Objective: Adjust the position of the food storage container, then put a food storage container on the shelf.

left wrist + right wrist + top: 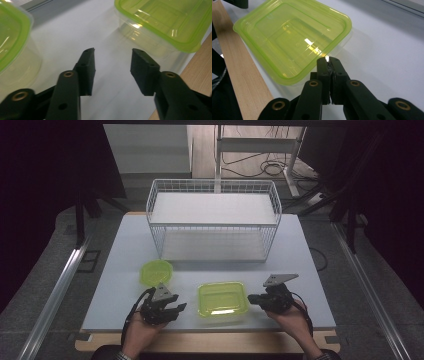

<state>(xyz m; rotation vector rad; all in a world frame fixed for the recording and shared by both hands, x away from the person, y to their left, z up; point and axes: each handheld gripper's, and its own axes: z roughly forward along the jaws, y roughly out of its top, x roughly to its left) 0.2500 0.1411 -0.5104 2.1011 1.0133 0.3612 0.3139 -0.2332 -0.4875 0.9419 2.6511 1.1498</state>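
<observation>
Reaching in from both sides, the left gripper (175, 308) has its jaws parted around nothing and the right gripper (253, 298) is clenched empty. Near the table's (305, 270) front edge sits the square container (223, 298); better to open the right jaws before clamping its rim.

floor (45, 265): grey, dim | table (125, 250): white top | far desk (260, 145): white frame, cables (270, 168) beneath

The left gripper view's edges cut off both green-lidded containers (162, 22).
</observation>
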